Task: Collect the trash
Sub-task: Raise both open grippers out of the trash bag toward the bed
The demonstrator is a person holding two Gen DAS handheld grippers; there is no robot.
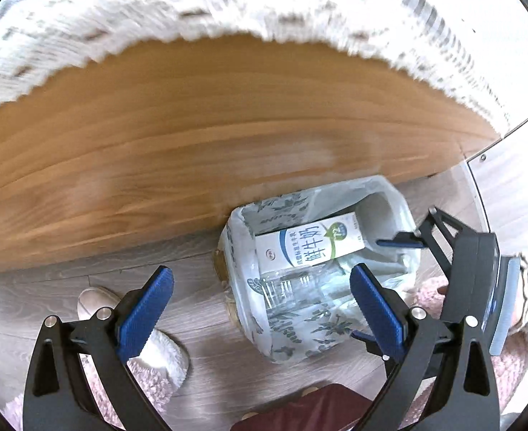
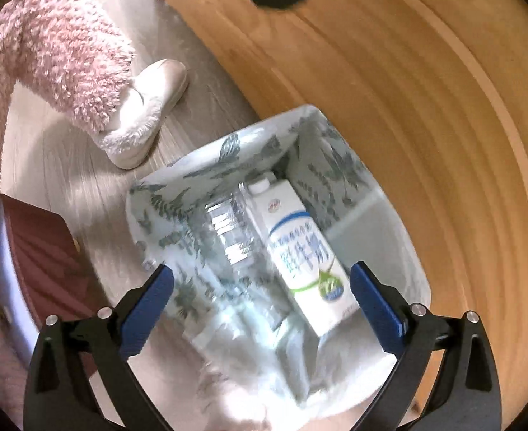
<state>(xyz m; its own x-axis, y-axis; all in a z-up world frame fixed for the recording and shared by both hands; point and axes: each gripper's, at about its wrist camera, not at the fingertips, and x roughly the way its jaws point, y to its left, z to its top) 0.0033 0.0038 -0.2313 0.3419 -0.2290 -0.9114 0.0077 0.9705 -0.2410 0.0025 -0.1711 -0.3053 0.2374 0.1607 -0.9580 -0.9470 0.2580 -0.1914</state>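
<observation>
Floor: grey wood-grain floor (image 2: pixel 66 176), beside wooden table (image 1: pixel 192 136).
Bin: lined trash bin (image 2: pixel 264 136) on floor against table.
Contents: milk carton (image 2: pixel 299 248) and clear bottle (image 2: pixel 231 230) lying inside.
Left gripper (image 1: pixel 262 307): jaws spread, empty.
Right gripper (image 2: pixel 262 307): jaws wide apart, empty, above bin.

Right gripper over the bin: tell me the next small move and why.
Probably lift the right gripper clear and turn toward the next piece of trash. Its jaws stand open with nothing between them, and the white milk carton and clear plastic bottle already lie inside the leaf-patterned bag-lined bin.
</observation>
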